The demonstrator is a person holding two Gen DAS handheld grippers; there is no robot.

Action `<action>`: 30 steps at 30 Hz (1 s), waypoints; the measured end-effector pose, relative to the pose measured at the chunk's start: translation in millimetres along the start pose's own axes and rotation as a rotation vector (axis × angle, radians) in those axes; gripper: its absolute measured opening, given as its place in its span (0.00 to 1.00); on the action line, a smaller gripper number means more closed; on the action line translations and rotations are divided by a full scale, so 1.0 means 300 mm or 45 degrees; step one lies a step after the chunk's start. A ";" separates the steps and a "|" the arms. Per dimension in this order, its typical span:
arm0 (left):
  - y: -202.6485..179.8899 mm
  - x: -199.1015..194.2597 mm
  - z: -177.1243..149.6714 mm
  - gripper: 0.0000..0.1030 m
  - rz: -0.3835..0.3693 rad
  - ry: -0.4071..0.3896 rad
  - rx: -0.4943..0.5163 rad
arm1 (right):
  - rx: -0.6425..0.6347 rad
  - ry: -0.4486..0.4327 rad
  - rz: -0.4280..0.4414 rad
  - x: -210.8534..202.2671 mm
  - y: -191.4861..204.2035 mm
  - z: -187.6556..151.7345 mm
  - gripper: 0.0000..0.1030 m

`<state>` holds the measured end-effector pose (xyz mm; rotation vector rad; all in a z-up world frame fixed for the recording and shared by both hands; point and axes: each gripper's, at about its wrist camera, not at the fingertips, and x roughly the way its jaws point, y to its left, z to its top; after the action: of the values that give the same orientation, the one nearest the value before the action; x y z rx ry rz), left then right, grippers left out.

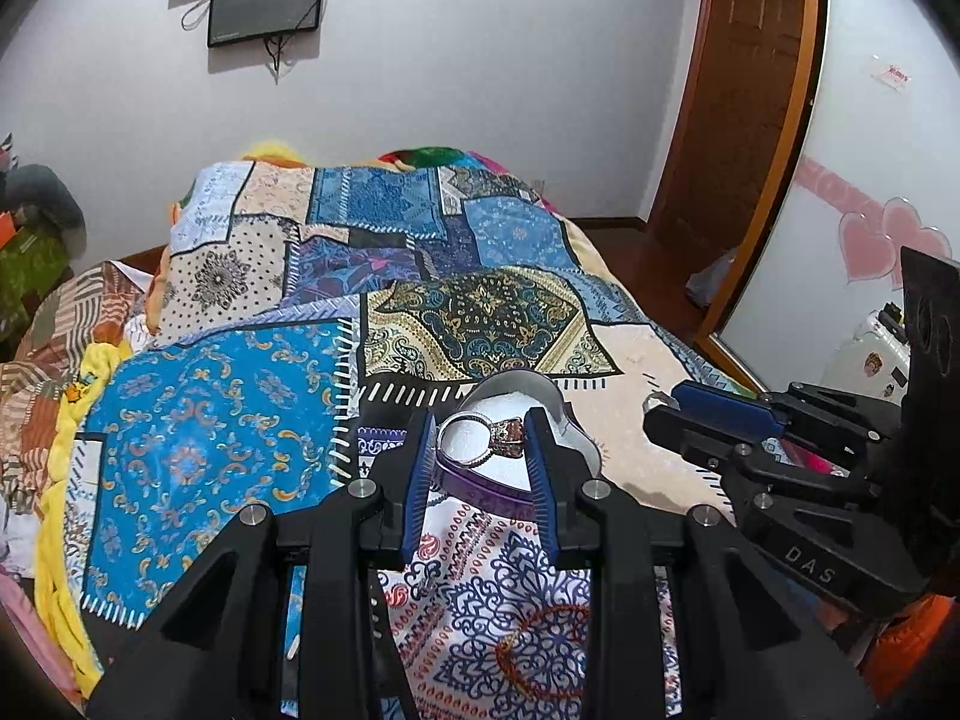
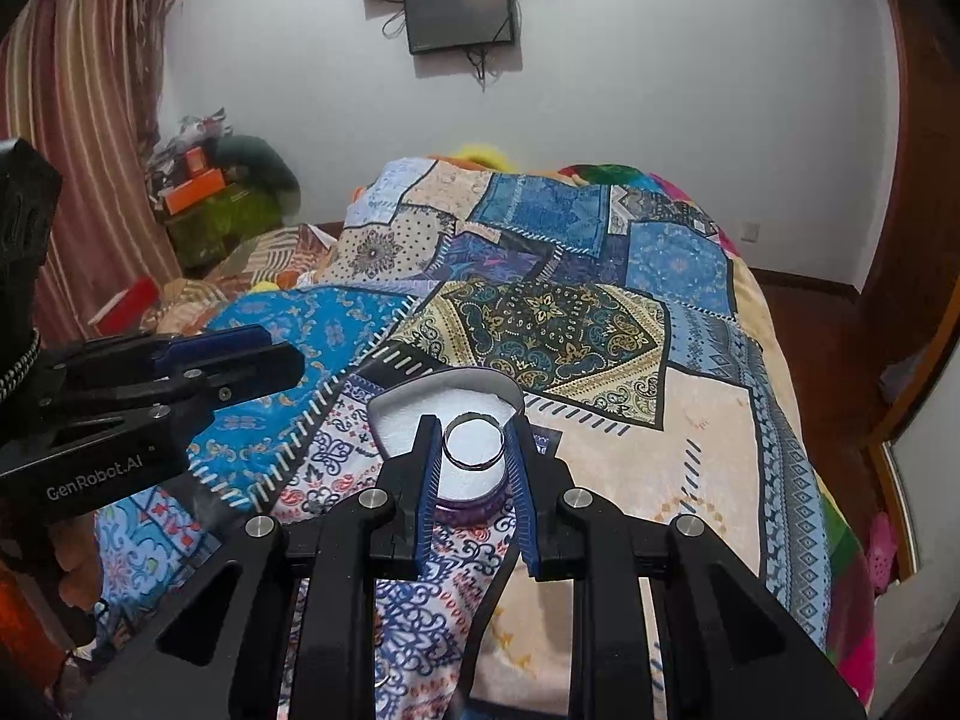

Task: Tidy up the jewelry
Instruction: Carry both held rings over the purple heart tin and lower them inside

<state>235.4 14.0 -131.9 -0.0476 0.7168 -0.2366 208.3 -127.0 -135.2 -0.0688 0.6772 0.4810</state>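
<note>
Grippers: left point(image 1: 480, 438) clamps gem-set ring point(image 1: 480, 441); right point(image 2: 474, 450) clamps plain band point(image 2: 474, 441).

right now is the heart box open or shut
Open: the heart box shows its white lining with no lid on it; both rings are held in the grippers above it.

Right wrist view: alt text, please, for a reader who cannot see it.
The right gripper pinches a plain silver ring above a purple heart-shaped box with white lining on a patchwork bedspread. The left gripper hovers at left.

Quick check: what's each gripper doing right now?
Left gripper: shut on a stone ring.
Right gripper: shut on a plain ring.
</note>
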 end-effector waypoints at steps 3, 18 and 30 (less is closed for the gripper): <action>0.008 0.041 0.002 0.29 -0.002 0.025 0.000 | -0.015 0.020 0.004 0.030 -0.003 0.006 0.19; 0.022 0.215 0.014 0.29 -0.063 0.156 0.013 | -0.068 0.137 0.046 0.162 -0.022 0.009 0.19; 0.038 0.272 0.014 0.29 -0.103 0.206 -0.016 | -0.057 0.219 0.099 0.212 -0.051 0.007 0.19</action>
<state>299.9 6.2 -183.0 -0.0699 0.8781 -0.3155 259.4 -114.3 -174.2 -0.1276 0.8396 0.5699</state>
